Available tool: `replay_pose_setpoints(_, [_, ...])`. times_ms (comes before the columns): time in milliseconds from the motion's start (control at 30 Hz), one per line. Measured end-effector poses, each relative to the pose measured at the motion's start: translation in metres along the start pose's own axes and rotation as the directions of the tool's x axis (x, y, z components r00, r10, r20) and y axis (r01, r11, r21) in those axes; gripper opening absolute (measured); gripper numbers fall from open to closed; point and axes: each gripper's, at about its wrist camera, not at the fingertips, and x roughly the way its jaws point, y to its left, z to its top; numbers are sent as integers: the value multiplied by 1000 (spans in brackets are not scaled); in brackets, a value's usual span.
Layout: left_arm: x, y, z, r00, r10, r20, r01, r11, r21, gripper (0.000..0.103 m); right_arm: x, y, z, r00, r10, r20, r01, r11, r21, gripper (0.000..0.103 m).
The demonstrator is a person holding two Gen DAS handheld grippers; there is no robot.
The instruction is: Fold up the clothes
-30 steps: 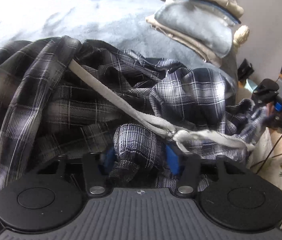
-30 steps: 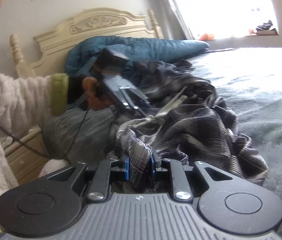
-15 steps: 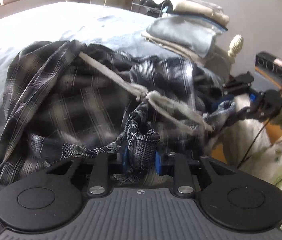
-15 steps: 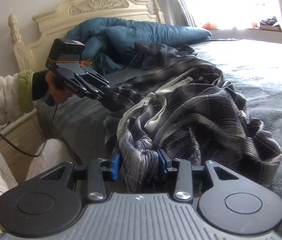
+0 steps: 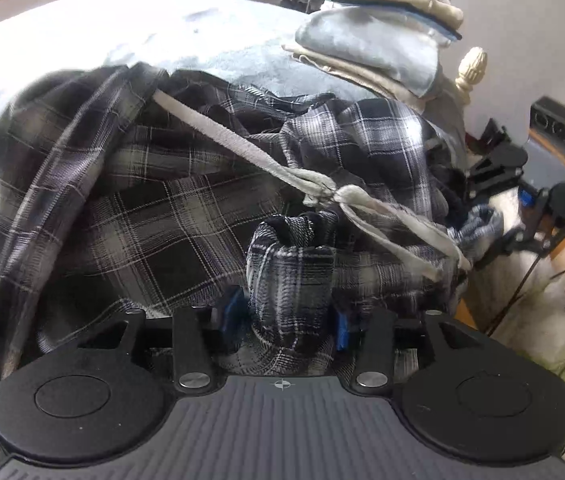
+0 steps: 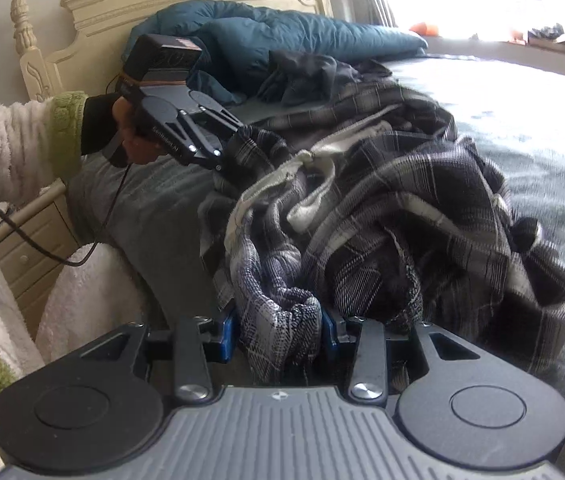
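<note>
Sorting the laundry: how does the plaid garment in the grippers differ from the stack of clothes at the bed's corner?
The plaid garment lies crumpled and spread out; the stack is neatly folded. The garment is dark checked with a pale drawstring; the stack is plain beige and light blue. Both grippers hold bunches of the garment; nothing touches the stack. Both rest on the bed.

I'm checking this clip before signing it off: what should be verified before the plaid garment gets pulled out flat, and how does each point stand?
1. Left gripper has cloth: ok, a bunch of the plaid garment sits between its pads, jaws just opening.
2. Right gripper has cloth: ok, a bunch fills its pads.
3. Garment spread out: not ok, crumpled heap.
4. Drawstring free: not ok, knotted across the fabric.
5. Bed beyond the heap bare: ok.
6. Which edge each gripper holds: cannot tell.
</note>
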Motion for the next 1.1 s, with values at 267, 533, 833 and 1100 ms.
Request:
replay_pose_setpoints(267, [-9, -26, -4, 997, 77, 32, -76, 997, -19, 20, -5, 17, 6, 997, -73, 19, 74, 992, -100, 18])
replay_pose_setpoints(533, [-92, -81, 8, 894, 240, 378, -203, 970, -134, 16, -72, 46, 52, 917, -236, 321, 324, 911, -256, 15])
replay_pose_setpoints(833, [-210, -154, 127, 572, 352, 741, -310, 929, -202, 15, -150, 43, 219, 626, -416, 660, 687, 695, -213, 14])
replay_pose_setpoints(1100, [-316, -239, 258, 304, 363, 880, -408, 885, -224, 15, -256, 81, 384, 274, -468, 840, 861, 509, 3, 14])
